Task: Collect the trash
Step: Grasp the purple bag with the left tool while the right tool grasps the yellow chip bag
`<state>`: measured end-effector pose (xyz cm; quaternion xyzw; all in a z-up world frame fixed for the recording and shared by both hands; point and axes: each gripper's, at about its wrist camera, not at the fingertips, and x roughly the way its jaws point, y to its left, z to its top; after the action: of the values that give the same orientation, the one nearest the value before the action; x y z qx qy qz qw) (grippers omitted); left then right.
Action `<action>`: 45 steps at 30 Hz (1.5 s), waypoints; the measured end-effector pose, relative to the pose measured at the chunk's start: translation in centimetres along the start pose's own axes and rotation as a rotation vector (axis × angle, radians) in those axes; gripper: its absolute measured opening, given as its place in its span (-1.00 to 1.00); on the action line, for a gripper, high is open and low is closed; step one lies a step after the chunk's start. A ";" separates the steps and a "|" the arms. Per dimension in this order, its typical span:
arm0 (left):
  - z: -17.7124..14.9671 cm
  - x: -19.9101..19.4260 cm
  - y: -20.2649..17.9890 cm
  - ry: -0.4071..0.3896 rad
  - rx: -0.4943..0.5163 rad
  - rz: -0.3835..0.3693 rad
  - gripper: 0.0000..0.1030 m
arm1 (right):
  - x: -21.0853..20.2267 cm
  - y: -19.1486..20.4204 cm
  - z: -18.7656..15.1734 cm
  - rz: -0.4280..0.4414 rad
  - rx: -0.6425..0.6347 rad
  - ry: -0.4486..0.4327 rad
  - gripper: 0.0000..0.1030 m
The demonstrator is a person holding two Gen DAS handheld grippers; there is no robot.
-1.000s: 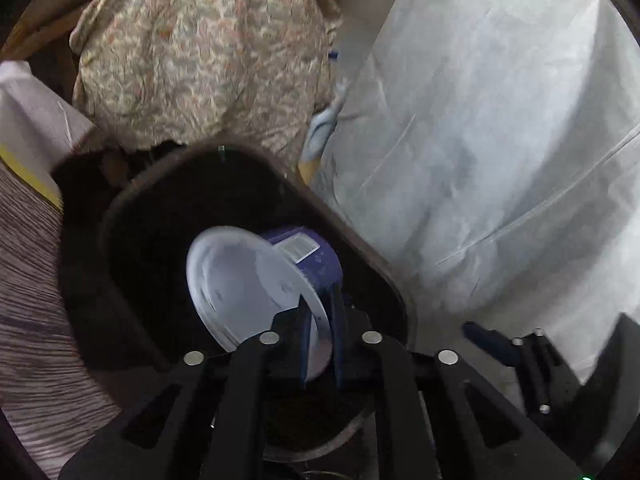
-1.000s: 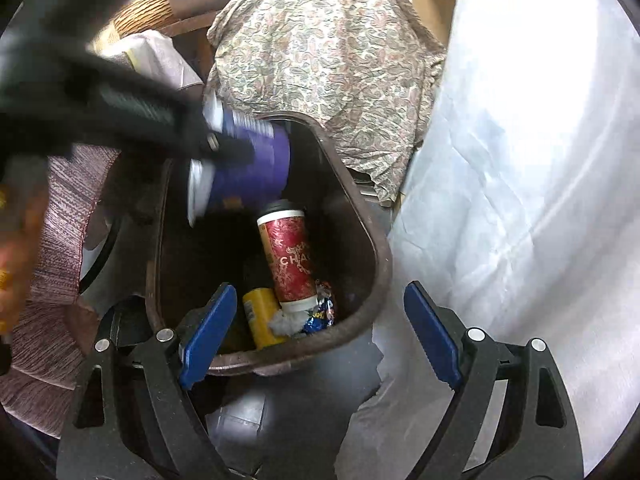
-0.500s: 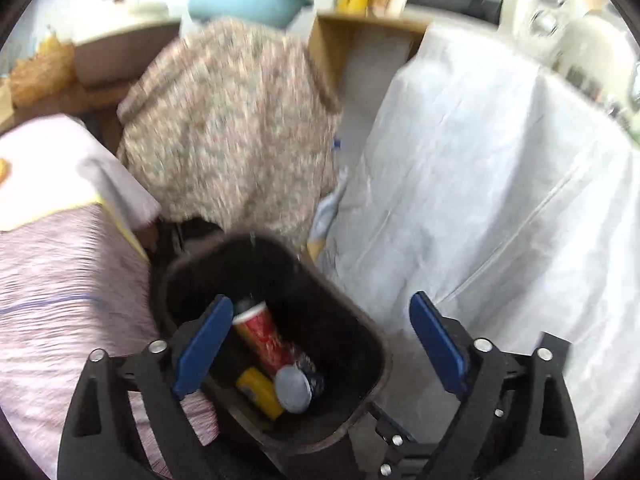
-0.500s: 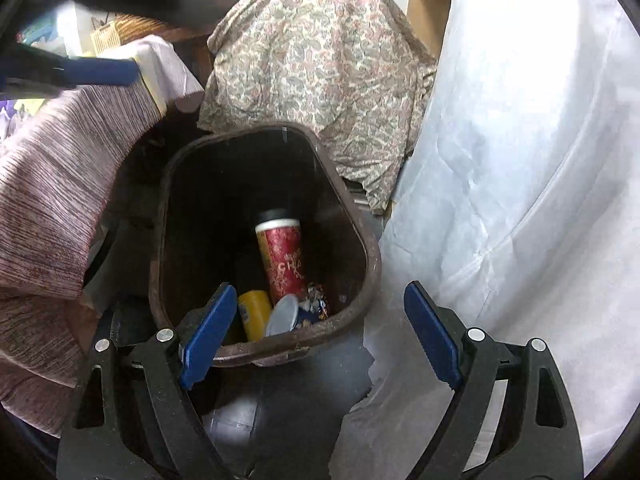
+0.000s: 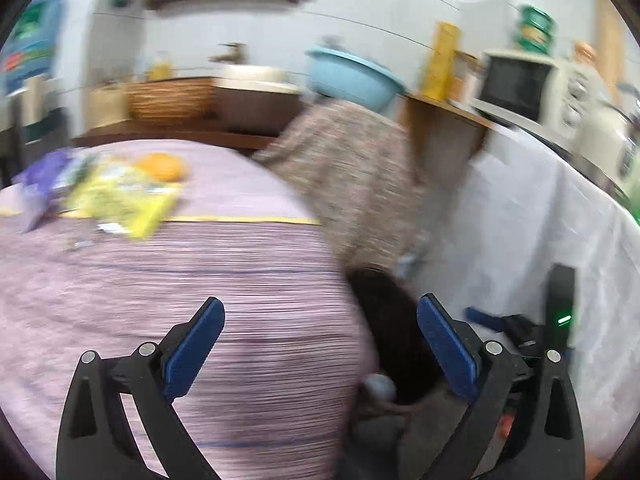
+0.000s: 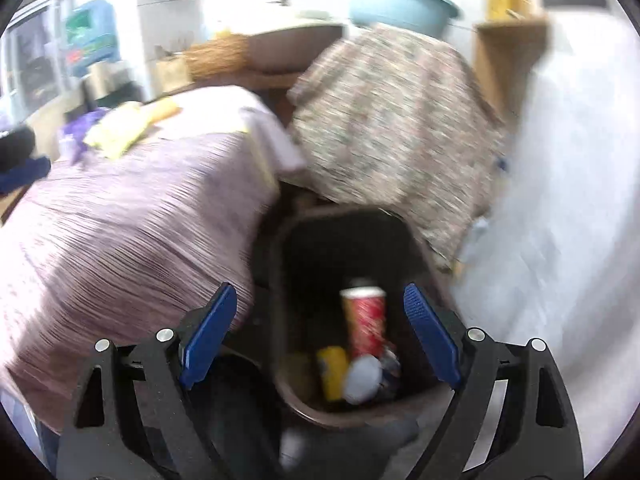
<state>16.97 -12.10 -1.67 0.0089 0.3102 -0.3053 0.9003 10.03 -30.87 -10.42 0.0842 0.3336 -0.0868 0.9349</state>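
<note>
A dark brown bin (image 6: 360, 420) stands on the floor beside the table with the purple striped cloth (image 6: 120, 220). In it lie a red can (image 6: 364, 320), a yellow can (image 6: 332, 364) and a purple cup with a white lid (image 6: 362, 374). My right gripper (image 6: 320, 300) hangs open above the bin with nothing between its fingers. My left gripper (image 5: 320, 308) is over the table's edge, its jaws opening and empty, with the bin (image 5: 384, 300) low on its right. On the table lie a yellow packet (image 5: 120, 196), an orange item (image 5: 162, 166) and a purple wrapper (image 5: 44, 176), all blurred.
A paisley-covered object (image 6: 400, 120) stands behind the bin, with a blue basin (image 6: 400, 0) above it. A white sheet (image 6: 560, 200) drapes the counter on the right, which carries a microwave (image 5: 516, 80). A wicker basket (image 5: 168, 100) sits behind the table.
My left gripper let go of the purple cup, which dropped into the bin. It then opened wide, rose and swung left over the table. My right gripper rose and stayed open.
</note>
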 end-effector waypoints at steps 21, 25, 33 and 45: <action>8.7 4.2 25.7 0.081 0.024 0.594 0.86 | 0.3 16.8 8.9 0.342 -0.295 -0.038 0.71; 9.6 6.3 27.8 0.119 0.013 0.615 0.86 | 1.8 18.8 10.6 0.377 -0.360 -0.016 0.72; 10.1 7.6 30.0 0.148 -0.007 0.570 0.03 | 9.2 20.5 15.7 0.449 -0.348 0.066 0.72; 8.7 4.0 30.7 0.072 -0.100 0.533 -0.36 | 19.8 20.1 20.1 0.601 -0.031 0.239 0.20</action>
<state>41.32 8.95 -2.22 0.0567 0.3432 -0.0416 0.9366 41.79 -17.82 -5.72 0.1742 0.4027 0.2085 0.8740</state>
